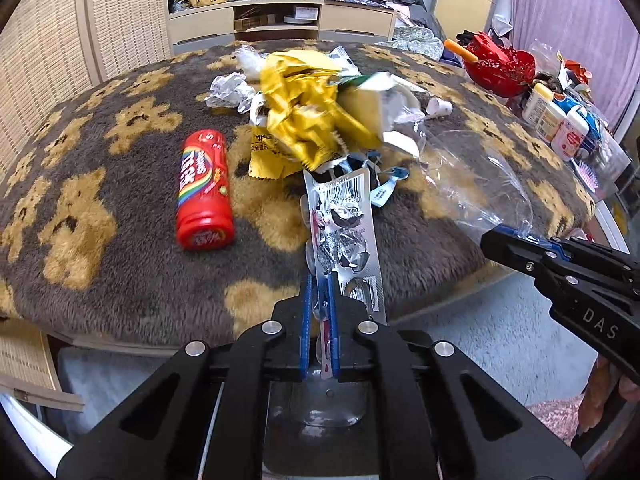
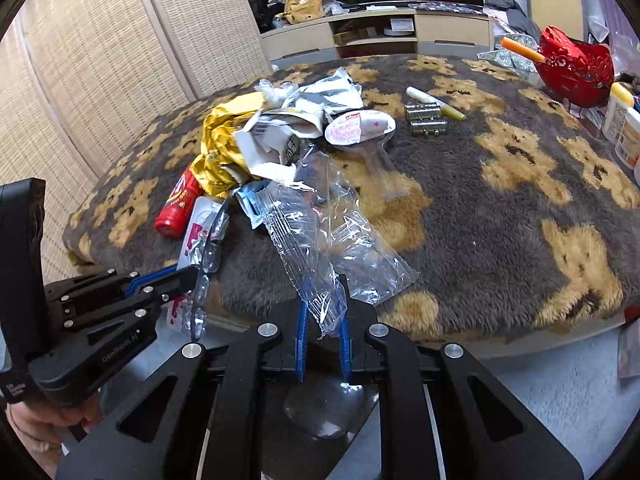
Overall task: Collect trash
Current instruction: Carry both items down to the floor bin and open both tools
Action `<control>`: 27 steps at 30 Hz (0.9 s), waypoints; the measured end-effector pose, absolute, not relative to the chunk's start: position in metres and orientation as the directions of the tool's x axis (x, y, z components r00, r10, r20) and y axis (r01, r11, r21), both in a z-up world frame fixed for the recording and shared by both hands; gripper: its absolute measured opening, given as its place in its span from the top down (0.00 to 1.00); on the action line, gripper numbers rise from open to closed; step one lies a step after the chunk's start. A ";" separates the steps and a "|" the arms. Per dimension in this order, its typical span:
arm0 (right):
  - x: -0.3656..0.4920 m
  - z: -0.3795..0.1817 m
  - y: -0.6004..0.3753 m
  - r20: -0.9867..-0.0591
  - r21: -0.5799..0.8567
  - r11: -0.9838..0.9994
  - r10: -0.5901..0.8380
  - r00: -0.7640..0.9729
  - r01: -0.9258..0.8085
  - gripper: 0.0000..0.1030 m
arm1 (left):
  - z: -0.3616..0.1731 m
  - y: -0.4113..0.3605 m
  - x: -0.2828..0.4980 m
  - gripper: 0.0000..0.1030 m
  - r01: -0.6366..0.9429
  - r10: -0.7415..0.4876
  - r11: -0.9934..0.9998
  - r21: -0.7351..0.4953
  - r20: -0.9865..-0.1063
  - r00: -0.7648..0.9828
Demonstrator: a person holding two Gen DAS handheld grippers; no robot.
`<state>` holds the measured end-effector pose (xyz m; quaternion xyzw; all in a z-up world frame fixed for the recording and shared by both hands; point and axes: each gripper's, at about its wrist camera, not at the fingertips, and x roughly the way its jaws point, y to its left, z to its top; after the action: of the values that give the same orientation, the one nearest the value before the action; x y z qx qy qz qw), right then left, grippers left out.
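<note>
A heap of trash lies on the brown patterned table cover (image 1: 120,280): a crumpled yellow foil wrapper (image 1: 308,100), white paper wrappers (image 1: 230,90) and clear plastic. My left gripper (image 1: 320,292) is shut on a silver blister pack (image 1: 346,224) at the table's near edge; the pack also shows in the right wrist view (image 2: 200,236). My right gripper (image 2: 324,320) is shut on a clear plastic bag (image 2: 320,232) that trails back to the heap; it appears in the left wrist view (image 1: 492,240) at the right. A red candy tube (image 1: 204,190) lies left of the heap.
A red basket (image 1: 500,66) and white bottles (image 1: 556,120) stand at the table's right side. A white marker (image 2: 434,103), metal cylinders (image 2: 426,120) and a lidded cup (image 2: 358,130) lie beyond the heap. A wicker screen (image 2: 100,80) stands left, a TV cabinet (image 1: 280,16) behind.
</note>
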<state>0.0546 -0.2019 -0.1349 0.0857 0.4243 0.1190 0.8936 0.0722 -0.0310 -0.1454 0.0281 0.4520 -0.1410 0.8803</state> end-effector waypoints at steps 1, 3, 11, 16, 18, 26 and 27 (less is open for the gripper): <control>0.052 -0.135 -0.202 -0.739 0.252 0.957 0.284 0.611 -0.141 0.86 | -0.146 -0.030 0.068 0.94 0.275 -0.223 0.958 -0.078 -0.804 0.551; 0.044 -0.135 -0.201 -0.739 0.242 0.960 0.278 0.614 -0.143 0.86 | -0.146 -0.029 0.062 0.94 0.277 -0.224 0.958 -0.078 -0.804 0.551; 0.015 -0.135 -0.202 -0.730 0.258 0.956 0.287 0.620 -0.139 0.86 | -0.146 -0.023 0.030 0.94 0.281 -0.232 0.956 -0.083 -0.802 0.551; -0.003 -0.152 -0.199 -0.741 0.289 0.947 0.313 0.594 -0.139 0.86 | -0.153 -0.019 0.011 0.94 0.285 -0.235 0.955 -0.086 -0.807 0.542; -0.011 -0.158 -0.198 -0.742 0.300 0.944 0.323 0.588 -0.140 0.86 | -0.160 -0.018 0.002 0.94 0.288 -0.238 0.953 -0.090 -0.813 0.532; -0.030 -0.197 -0.177 -0.798 0.330 0.931 0.364 0.480 -0.156 0.86 | -0.196 -0.026 -0.022 0.94 0.308 -0.237 0.947 -0.093 -0.849 0.472; -0.030 -0.201 -0.174 -0.808 0.324 0.933 0.358 0.468 -0.154 0.86 | -0.201 -0.025 -0.023 0.94 0.306 -0.235 0.947 -0.095 -0.855 0.463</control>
<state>-0.0301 -0.1738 -0.2013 0.1034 0.4932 0.1506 0.8505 -0.0227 -0.0253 -0.2015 0.0359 0.4934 -0.1583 0.8545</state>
